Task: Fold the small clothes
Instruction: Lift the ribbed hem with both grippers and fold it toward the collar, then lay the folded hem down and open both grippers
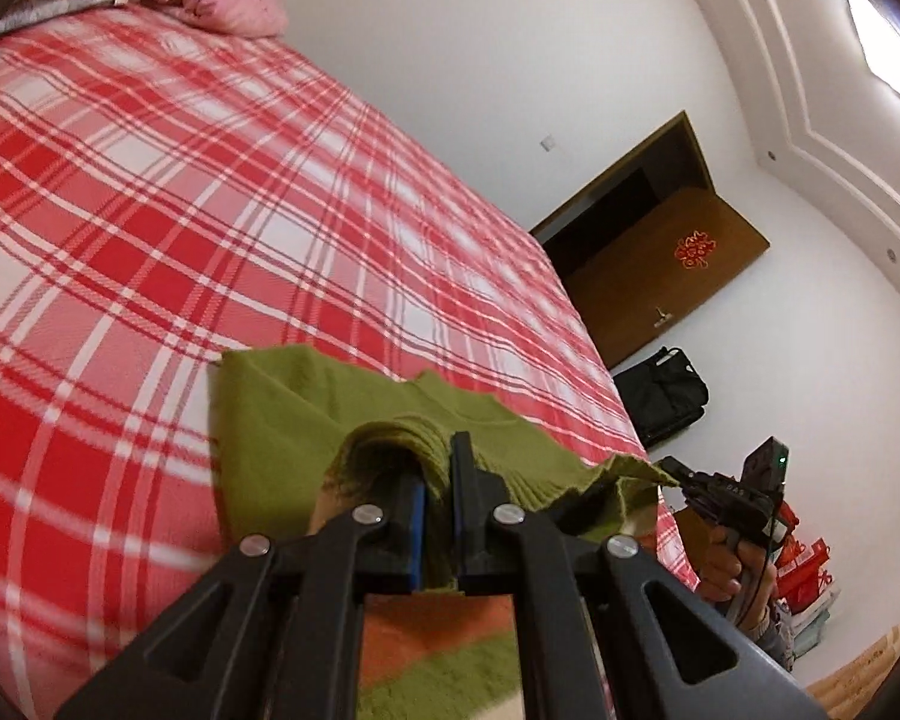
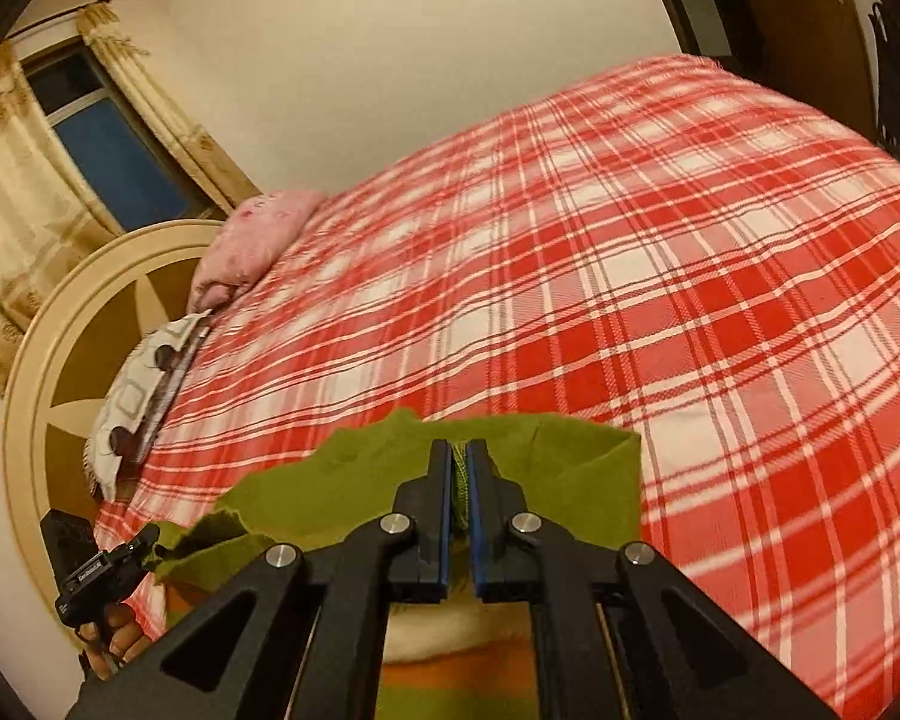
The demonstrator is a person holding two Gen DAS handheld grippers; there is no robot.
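Your left gripper (image 1: pixel 441 480) is clenched on a bunched fold of the green knit garment (image 1: pixel 306 420), and your right gripper (image 2: pixel 462 474) pinches its other end tight. The cloth hangs slack between them over the near edge of the bed (image 1: pixel 150 210), its far flap lying on the red-and-white plaid cover. It is ribbed, olive green and rumpled, with a curled loose edge. Ahead of you the cover lies broad and bare up to the pink pillow (image 2: pixel 252 246) by the headboard (image 2: pixel 60 348).
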